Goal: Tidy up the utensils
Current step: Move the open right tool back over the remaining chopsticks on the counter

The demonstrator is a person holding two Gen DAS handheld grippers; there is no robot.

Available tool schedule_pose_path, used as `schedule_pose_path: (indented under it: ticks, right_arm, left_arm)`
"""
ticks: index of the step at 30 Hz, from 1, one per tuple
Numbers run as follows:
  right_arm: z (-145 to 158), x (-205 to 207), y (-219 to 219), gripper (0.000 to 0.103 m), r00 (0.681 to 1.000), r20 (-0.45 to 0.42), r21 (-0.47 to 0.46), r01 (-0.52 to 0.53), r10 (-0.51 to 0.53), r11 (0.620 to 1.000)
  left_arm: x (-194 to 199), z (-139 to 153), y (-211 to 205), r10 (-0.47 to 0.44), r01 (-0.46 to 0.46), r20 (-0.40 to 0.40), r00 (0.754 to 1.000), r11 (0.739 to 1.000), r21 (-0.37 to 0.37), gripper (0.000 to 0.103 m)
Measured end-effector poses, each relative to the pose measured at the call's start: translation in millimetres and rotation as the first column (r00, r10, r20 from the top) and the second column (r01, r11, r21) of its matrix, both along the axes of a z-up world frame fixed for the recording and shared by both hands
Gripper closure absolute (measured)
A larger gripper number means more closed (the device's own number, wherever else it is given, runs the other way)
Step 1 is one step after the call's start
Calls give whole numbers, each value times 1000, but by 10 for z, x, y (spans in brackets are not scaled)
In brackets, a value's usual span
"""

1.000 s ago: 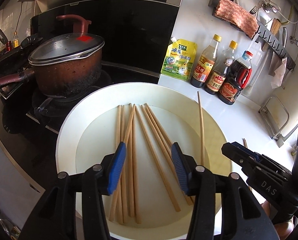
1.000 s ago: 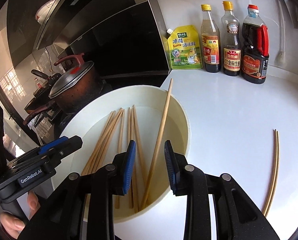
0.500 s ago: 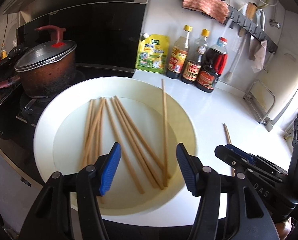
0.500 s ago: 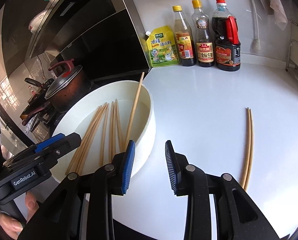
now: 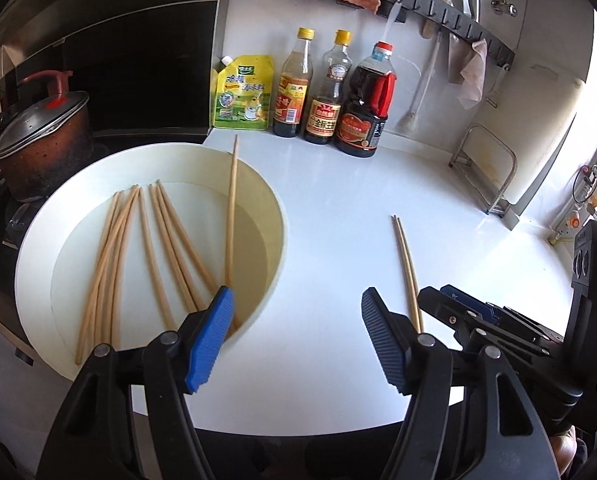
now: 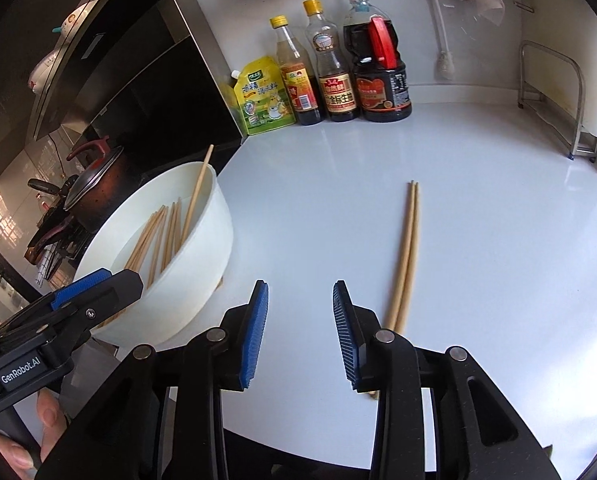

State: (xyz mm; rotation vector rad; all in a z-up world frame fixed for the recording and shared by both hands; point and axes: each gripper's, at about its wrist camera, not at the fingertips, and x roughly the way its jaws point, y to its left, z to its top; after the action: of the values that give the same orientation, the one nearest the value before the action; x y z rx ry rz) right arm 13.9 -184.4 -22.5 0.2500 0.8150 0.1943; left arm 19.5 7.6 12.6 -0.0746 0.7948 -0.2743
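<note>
A white bowl (image 5: 276, 216) stands at the left edge of the counter (image 5: 338, 208), just beside the stove. Inside it lie many wooden chopsticks (image 5: 114, 256), flat on the bottom and spread like a fan. One chopstick (image 5: 231, 208) leans on the far rim, and its tip sticks out over the bowl. A pair (image 6: 406, 248) of chopsticks lies on the counter to the right of the bowl, well apart from it, the two sticks touching side by side.

The left gripper (image 5: 294, 332) is open and holds nothing; its left pad is over the near right rim of the bowl. The right gripper (image 6: 300, 332) is open and empty too, above the bare counter between the bowl and the pair.

At the back wall stand a yellow pouch (image 5: 242, 96) and three bottles (image 5: 326, 92) in a row. A pot (image 5: 42, 144) with a lid is on the stove.
</note>
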Motion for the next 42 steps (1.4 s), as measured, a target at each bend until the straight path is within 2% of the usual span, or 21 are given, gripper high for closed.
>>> schedule_pose_path:
  ticks: [6, 9, 19, 28, 38, 42]
  right_arm:
    - [-117, -99, -283, 70, 997, -16, -80, 67, -69, 995]
    - [-219, -85, -386, 70, 996, -40, -84, 78, -81, 993]
    - [-573, 199, -458, 70, 987, -119, -129, 92, -108, 987]
    - [-645, 329, -317, 70, 986, -125, -227, 81, -112, 971]
    - [-642, 310, -346, 71, 986, -130, -237, 72, -105, 969]
    - [-649, 319, -303, 78, 987, -125, -277, 60, -98, 959]
  left_arm:
    - [-60, -63, -358, -57, 57, -2, 998, 998, 15, 33]
    - [-60, -129, -475, -69, 70, -17, 997, 997, 19, 32]
    - [-29, -301, -563, -63, 66, -58, 996, 997, 44, 32]
    - [17, -387, -533, -52, 56, -84, 995, 998, 38, 32]
    - [60, -438, -549, -52, 55, -100, 994, 998, 33, 32]
    - [62, -469, -595, -57, 61, -107, 993, 997, 38, 32]
